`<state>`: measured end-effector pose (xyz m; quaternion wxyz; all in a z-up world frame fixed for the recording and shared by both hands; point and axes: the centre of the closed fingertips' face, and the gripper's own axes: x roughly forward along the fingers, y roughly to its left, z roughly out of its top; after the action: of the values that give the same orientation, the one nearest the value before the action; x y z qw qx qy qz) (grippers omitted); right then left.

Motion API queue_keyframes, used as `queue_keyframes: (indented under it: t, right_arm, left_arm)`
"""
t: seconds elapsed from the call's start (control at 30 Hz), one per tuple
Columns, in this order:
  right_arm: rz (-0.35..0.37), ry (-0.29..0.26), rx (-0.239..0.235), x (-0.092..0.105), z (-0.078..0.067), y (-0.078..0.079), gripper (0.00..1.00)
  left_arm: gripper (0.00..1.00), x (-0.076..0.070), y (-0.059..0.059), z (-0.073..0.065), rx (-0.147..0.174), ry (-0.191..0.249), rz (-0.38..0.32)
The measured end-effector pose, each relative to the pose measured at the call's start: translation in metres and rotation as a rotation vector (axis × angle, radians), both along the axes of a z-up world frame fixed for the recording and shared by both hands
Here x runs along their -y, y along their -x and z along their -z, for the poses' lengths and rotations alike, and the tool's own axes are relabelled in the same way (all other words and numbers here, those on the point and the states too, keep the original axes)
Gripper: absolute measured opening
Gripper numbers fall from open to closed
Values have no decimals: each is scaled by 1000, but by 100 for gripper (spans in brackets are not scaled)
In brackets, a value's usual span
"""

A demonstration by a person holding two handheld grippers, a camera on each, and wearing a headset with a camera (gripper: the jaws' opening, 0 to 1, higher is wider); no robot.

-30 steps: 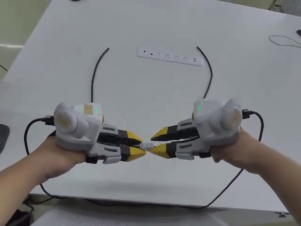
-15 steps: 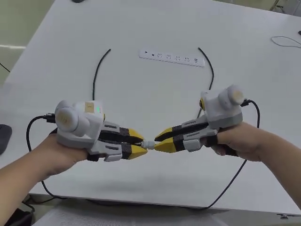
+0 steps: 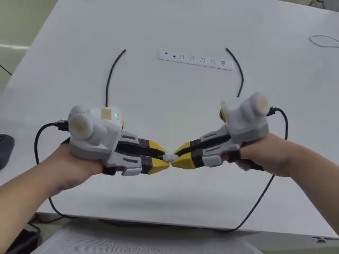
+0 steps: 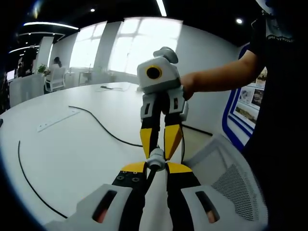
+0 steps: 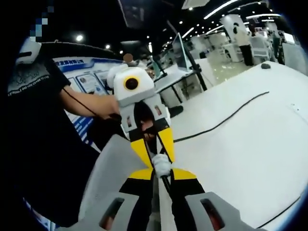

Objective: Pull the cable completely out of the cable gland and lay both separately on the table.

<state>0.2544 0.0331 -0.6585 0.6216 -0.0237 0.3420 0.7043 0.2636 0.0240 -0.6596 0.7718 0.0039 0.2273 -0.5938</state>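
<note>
A small white cable gland (image 3: 170, 157) hangs above the table's near edge, between two yellow-tipped grippers that meet tip to tip. From the left, my left gripper (image 3: 163, 160) is shut on the gland (image 4: 156, 159). My right gripper (image 3: 178, 155) comes from the right and is shut just behind it. In the right gripper view a thin black cable (image 5: 166, 184) runs from the gland (image 5: 162, 165) back between that gripper's jaws. Black cable lengths lie on the table on the left (image 3: 108, 79) and on the right (image 3: 239, 76). Where they join behind the grippers is hidden.
A white power strip (image 3: 195, 60) lies across the far middle of the white table (image 3: 169, 106). Each gripper trails its own black lead, one on the left (image 3: 38, 143) and one on the right (image 3: 280, 124). A thin wire (image 3: 324, 40) lies at the far right. A mesh chair back (image 4: 226, 178) stands by the near edge.
The right gripper has rolled so that its camera box sits higher, and its tips have closed in on the gland. Both grippers have risen slightly.
</note>
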Motion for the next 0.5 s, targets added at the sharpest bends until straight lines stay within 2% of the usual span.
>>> queue_keyframes:
  t: [0.07,0.13,0.23,0.33,0.43,0.5]
  right_arm:
    - [7,-1,-11,1,-2,2,8]
    - [-5,-7,58,1,-4,1,7]
    - [-21,-2,148,1,-5,0,6]
    - [-38,12,216,0,-4,4,6]
    - [-63,20,314,1,-1,2,6]
    - [-83,30,368,1,-1,4,6]
  left_arm:
    - [15,-1,0,-1,-12,10,0]
    - [15,-1,0,-4,-35,30,-5]
    - [15,-1,2,-5,-49,39,-3]
    - [15,-1,4,-4,-56,37,9]
    - [15,-1,6,-2,-75,39,13]
    - [15,-1,7,-2,-113,55,11]
